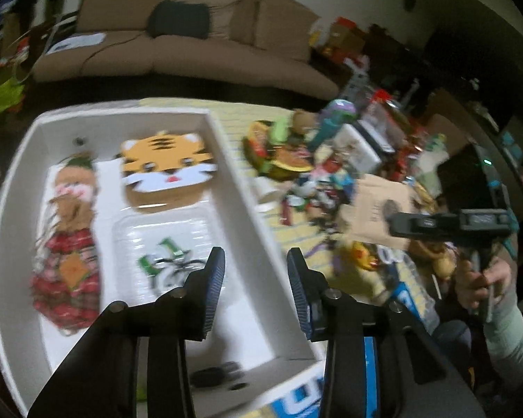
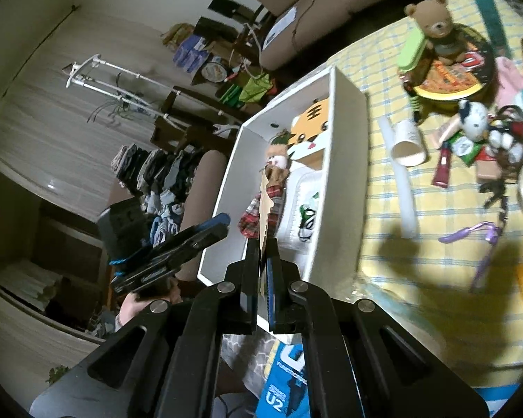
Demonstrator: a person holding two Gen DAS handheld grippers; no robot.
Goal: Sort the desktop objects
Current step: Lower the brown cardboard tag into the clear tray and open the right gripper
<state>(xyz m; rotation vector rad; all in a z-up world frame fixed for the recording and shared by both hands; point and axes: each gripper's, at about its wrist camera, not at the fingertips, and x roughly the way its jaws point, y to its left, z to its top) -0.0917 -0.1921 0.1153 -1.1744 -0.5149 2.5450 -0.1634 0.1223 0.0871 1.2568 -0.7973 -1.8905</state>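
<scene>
A white box [image 1: 242,188] lies on the yellow checked tablecloth. In it are a tiger face [image 1: 167,163], a doll in red plaid [image 1: 69,244] and a clear plastic tray [image 1: 132,233] with a green and white item. My left gripper [image 1: 256,278] hovers over the box's near right wall, open, with nothing between its fingers. My right gripper [image 2: 261,254] is shut on a flat brown paper bag [image 2: 265,205], seen edge-on above the near end of the box [image 2: 348,174]. The left wrist view shows that bag [image 1: 376,209] held above the clutter.
A heap of small things covers the cloth right of the box: a teddy bear [image 2: 432,24] on a round tin [image 2: 449,80], a paper cup [image 2: 408,142], a purple strap [image 2: 477,233]. A blue package [image 2: 282,379] lies at the near edge. A brown sofa [image 1: 191,41] stands behind.
</scene>
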